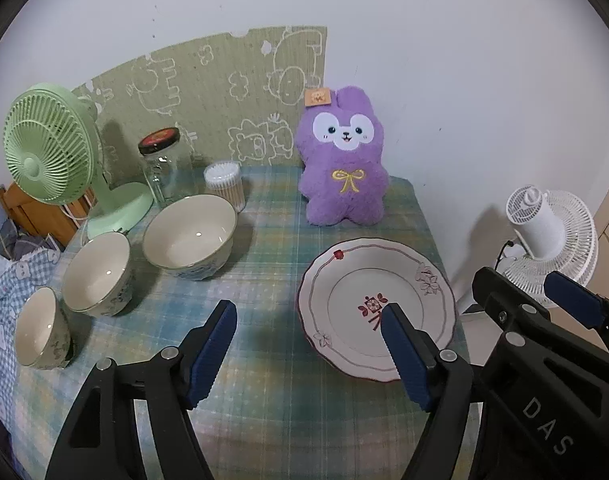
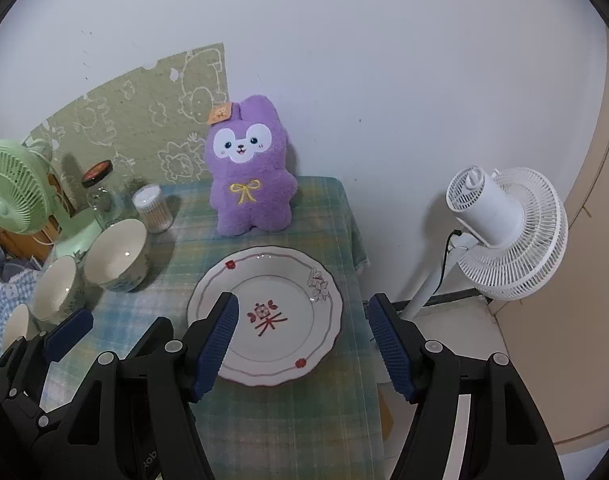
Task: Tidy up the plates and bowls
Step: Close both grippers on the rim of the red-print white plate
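A white plate with red flower marks lies on the right side of the checked tablecloth. Three cream bowls stand in a row on the left: a large one, a middle one and a small one. My left gripper is open and empty, above the cloth just left of the plate. My right gripper is open and empty, hovering over the plate's near right part. It also shows in the left wrist view.
A purple plush rabbit stands at the back against the wall. A green fan, a glass jar and a tub of cotton swabs stand back left. A white floor fan stands beyond the table's right edge.
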Demonstrator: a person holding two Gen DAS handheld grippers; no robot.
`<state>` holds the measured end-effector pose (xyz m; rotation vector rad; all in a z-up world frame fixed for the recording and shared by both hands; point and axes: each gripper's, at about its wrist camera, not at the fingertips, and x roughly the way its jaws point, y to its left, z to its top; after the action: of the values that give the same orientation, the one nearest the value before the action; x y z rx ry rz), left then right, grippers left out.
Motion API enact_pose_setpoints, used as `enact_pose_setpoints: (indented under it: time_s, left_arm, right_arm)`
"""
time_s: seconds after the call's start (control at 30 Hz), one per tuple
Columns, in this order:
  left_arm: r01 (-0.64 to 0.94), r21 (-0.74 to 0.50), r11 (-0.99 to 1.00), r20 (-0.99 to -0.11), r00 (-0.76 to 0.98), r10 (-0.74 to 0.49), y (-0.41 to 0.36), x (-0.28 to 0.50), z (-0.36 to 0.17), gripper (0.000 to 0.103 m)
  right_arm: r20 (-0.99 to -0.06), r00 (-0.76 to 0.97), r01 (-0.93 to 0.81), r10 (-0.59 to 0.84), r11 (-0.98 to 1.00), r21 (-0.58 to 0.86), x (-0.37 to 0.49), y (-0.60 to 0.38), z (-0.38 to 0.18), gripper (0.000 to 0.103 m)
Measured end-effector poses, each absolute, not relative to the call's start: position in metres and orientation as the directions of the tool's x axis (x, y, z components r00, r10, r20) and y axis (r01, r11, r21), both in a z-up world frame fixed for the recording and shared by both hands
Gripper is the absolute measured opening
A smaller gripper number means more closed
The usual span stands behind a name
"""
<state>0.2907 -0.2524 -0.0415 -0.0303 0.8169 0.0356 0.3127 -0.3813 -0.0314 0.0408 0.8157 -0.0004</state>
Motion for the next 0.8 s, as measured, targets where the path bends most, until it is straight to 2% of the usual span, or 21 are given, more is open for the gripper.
enact_pose_setpoints:
  time_s: [0.2,0.57,0.8]
  left_arm:
    - [-0.035,-0.032,0.999,-0.757,0.653,-0.002,-0.255,0.311,-0.061,0.073]
    - [-0.041,0.03,0.999,-0.795,0.605,0.049,-0.263,0.348,-0.094,0.067]
    - [-0.035,0.038,0.999,-0.808,0.587,0.052,-0.263,0.36,-0.111,0.067]
  right_arm:
    - [-0.741,0.672,0.021,0.005,0.999,0.027,0.334,-0.383,-0.051,0.071]
    - [-0.765,0.643,0.036,0.0,0.999,0.03,0.367,-0.387,-0.087,0.071]
    - [-0.777,0.629,0.032,0.009,0.999,0.038,0.379,-0.383,-0.105,0.071]
